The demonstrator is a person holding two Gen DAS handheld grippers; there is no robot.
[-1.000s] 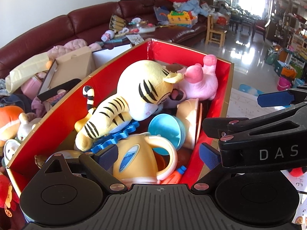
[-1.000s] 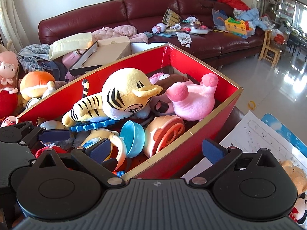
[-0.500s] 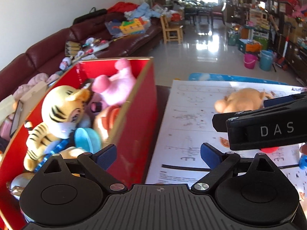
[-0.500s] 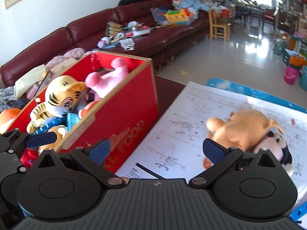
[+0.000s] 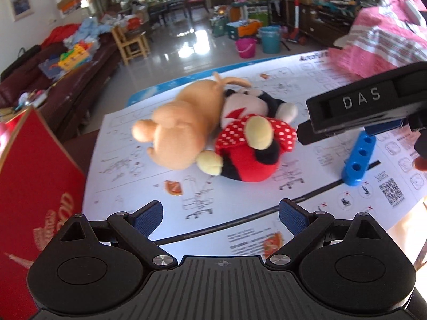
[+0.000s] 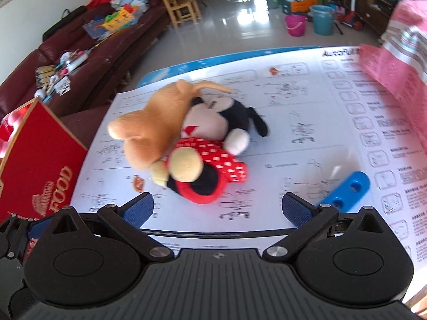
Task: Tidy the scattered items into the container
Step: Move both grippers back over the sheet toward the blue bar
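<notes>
Both tools are empty. The left gripper point(image 5: 220, 217) has its blue pads spread wide over the printed instruction sheet point(image 5: 240, 234), and the right gripper point(image 6: 217, 208) is likewise spread, nothing between its fingers. Items outstanding: a tan plush animal point(image 5: 181, 125) and a Minnie Mouse plush point(image 5: 250, 146) in a red polka-dot dress lie pressed against each other near the middle of the sheet; a blue perforated plastic bar point(image 5: 359, 157) lies flat on the sheet, well apart to their right. The red cardboard box point(image 5: 34, 176), the container, stands at the left edge of both views, just beside the sheet; its interior is barely visible from here. A pink striped cloth point(image 6: 400, 61) occupies the far right corner. Handling assessment: both plush toys appear light, soft and compressible, not fragile; a pinch across a narrow part, such as the tan animal's limb or the Minnie plush's yellow shoe or arm, should hold better than spanning the full body. As they touch, lifting one may drag the other. The blue bar looks rigid, smooth and thin; it likely needs a grip across its narrow width, and could slip.
</notes>
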